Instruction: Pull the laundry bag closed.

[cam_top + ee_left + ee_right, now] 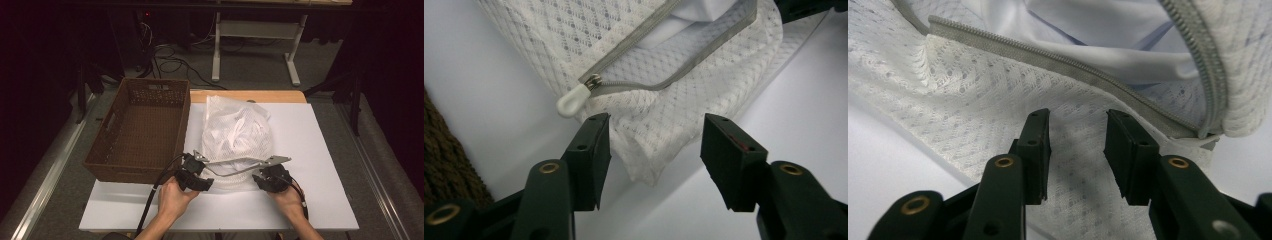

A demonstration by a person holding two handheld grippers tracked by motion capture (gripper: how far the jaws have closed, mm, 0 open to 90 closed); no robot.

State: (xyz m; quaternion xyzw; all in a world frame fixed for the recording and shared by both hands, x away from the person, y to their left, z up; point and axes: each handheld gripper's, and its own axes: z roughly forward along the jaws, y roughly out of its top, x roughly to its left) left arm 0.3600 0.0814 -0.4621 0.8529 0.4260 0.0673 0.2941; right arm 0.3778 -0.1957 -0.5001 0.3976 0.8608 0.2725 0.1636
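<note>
White mesh laundry bag point(236, 137) lies on the white tabletop point(320, 150), just right of a brown wicker basket point(140, 127) that stands at the tabletop's left edge. The bag's grey zipper point(235, 167) runs along its near edge and is partly undone, so white cloth point(1108, 30) shows through the gap. In the left gripper view the zipper's white pull tab point(572, 102) lies at the closed end of the track, above and just left of the left gripper point(655, 145). That gripper's fingers stand apart, with a corner of the mesh bag between them; the pads do not press on it. The right gripper point(1077, 150) is at the bag's near right corner, its fingers also spread, hanging over the mesh just below the zipper tape without pinching it. From the high view, the left gripper point(192, 175) and the right gripper point(272, 179) sit at either end of the bag's near edge, each held in one of the person's hands.
</note>
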